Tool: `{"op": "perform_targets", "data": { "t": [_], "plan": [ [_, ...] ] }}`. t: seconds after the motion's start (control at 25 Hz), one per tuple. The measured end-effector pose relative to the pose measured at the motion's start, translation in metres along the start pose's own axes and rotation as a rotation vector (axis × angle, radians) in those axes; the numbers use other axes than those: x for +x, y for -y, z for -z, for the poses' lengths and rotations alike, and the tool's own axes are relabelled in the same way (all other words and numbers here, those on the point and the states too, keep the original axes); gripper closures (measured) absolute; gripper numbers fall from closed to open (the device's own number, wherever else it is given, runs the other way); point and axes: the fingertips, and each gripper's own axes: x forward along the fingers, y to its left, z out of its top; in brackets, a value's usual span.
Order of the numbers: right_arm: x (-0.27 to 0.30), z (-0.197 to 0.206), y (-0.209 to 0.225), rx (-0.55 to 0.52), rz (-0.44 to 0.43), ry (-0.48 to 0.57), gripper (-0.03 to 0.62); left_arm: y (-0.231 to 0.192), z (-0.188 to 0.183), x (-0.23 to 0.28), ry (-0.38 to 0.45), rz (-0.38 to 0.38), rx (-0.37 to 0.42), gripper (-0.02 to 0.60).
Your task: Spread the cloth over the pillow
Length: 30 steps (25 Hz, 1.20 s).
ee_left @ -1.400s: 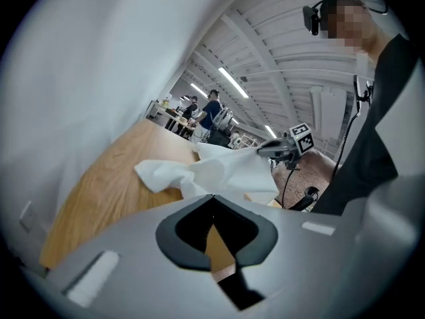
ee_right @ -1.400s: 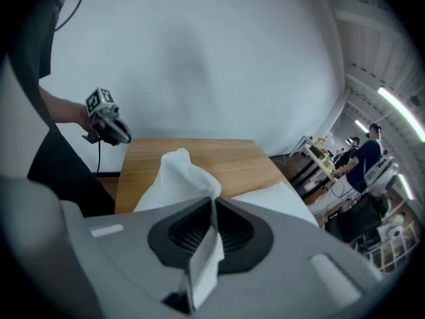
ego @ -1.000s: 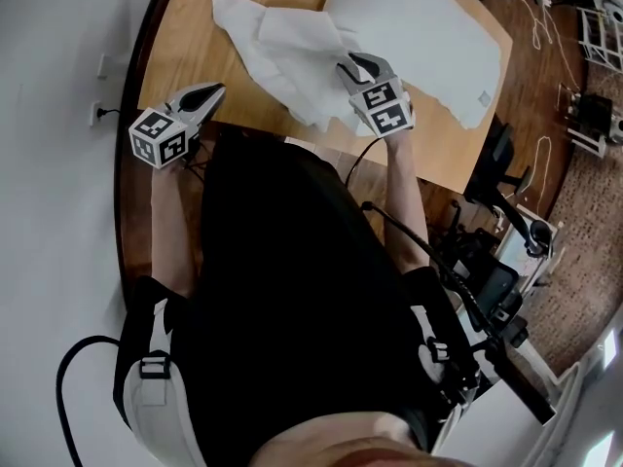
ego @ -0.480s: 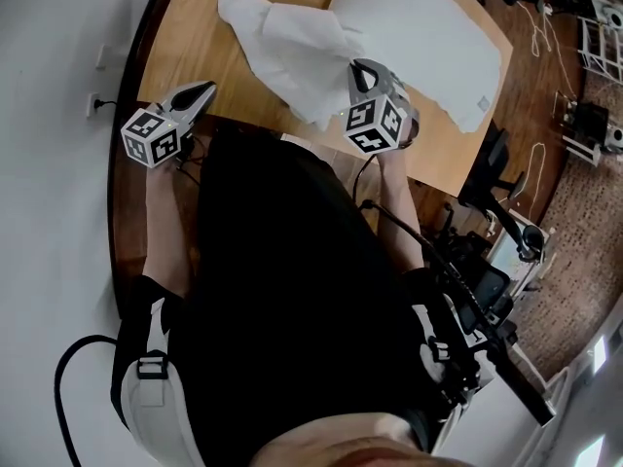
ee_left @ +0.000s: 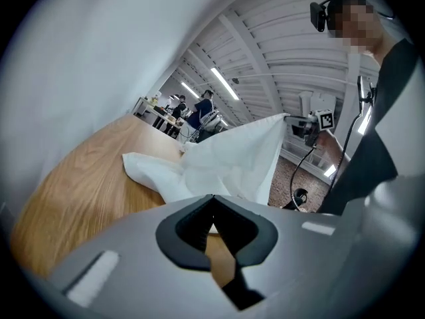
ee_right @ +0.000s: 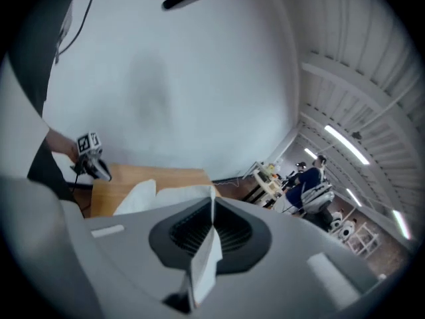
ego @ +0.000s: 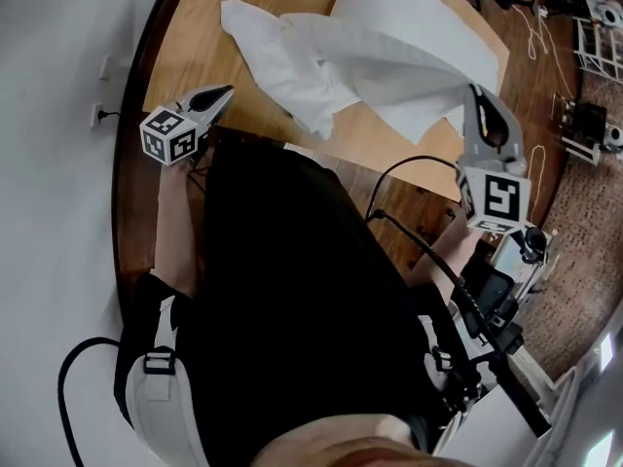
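Counting the items on view gave two grippers, one cloth, one pillow and one wooden table (ego: 190,42).

The right gripper (ego: 479,93) was clamped on an edge of the white cloth (ego: 360,52). Its jaws had just been closing, and a fold of the fabric was pinched between them. It stood raised beyond the table's right edge. From that grip the cloth stretched in a taut band back toward the left, passing across the near part of the white pillow (ego: 438,13). The rest of the cloth lay crumpled on the tabletop just beside the pillow's left side. The pillow lay flat at the far right of the table, its far portion uncovered.

The left gripper (ego: 222,93) had its jaws together with nothing between them. It was held over the near left edge of the table, apart from the cloth's crumpled end and well apart from the pillow.
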Motion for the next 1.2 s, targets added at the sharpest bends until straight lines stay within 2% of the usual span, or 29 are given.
{"op": "perform_targets", "data": {
  "t": [0.08,0.16,0.2,0.28,0.36,0.48,0.64,0.72,0.76,0.8,0.88,0.96,1.04,1.12,1.2],
  "plan": [
    [-0.037,-0.022,0.054,0.007,0.060,0.044,0.587,-0.014,-0.004,0.009,0.016,-0.043,-0.030,0.578],
    [-0.063,-0.032,0.089,0.013,0.113,0.065,0.588,-0.036,-0.006,0.019,0.023,-0.114,-0.067,0.573],
    [-0.074,-0.030,0.101,0.017,0.138,0.061,0.586,-0.049,-0.008,0.026,0.016,-0.147,-0.083,0.549],
    [-0.089,-0.024,0.115,0.020,0.170,0.040,0.587,-0.077,-0.013,0.044,-0.007,-0.196,-0.117,0.461],
    [-0.099,-0.016,0.123,0.028,0.193,0.017,0.587,-0.108,-0.025,0.067,-0.018,-0.220,-0.172,0.345],
    [-0.112,-0.011,0.130,0.044,0.216,-0.001,0.586,-0.144,-0.040,0.106,-0.050,-0.242,-0.268,0.290],
    [-0.127,-0.015,0.132,0.051,0.225,0.004,0.586,-0.163,-0.031,0.148,-0.201,-0.289,-0.328,0.303],
    [-0.133,-0.015,0.133,0.053,0.227,0.008,0.586,-0.163,-0.027,0.163,-0.238,-0.276,-0.366,0.402],
    [-0.136,-0.015,0.134,0.055,0.232,0.007,0.586,-0.161,-0.027,0.169,-0.234,-0.254,-0.390,0.490],
    [-0.141,-0.013,0.136,0.059,0.240,0.004,0.586,-0.158,-0.028,0.173,-0.215,-0.229,-0.415,0.550],
    [-0.155,-0.009,0.141,0.070,0.269,-0.009,0.586,-0.151,-0.037,0.176,-0.129,-0.171,-0.467,0.562],
    [-0.171,-0.003,0.150,0.069,0.305,-0.031,0.586,-0.148,-0.058,0.168,0.006,-0.125,-0.511,0.565],
    [-0.187,-0.001,0.168,0.048,0.346,-0.055,0.586,-0.147,-0.097,0.145,0.179,-0.098,-0.507,0.566],
    [-0.212,-0.001,0.196,0.045,0.424,-0.051,0.586,-0.138,-0.163,0.107,0.378,-0.077,-0.413,0.568],
    [-0.249,0.004,0.228,0.074,0.556,-0.011,0.586,-0.106,-0.246,0.058,0.580,-0.043,-0.227,0.568]
  ]
}}
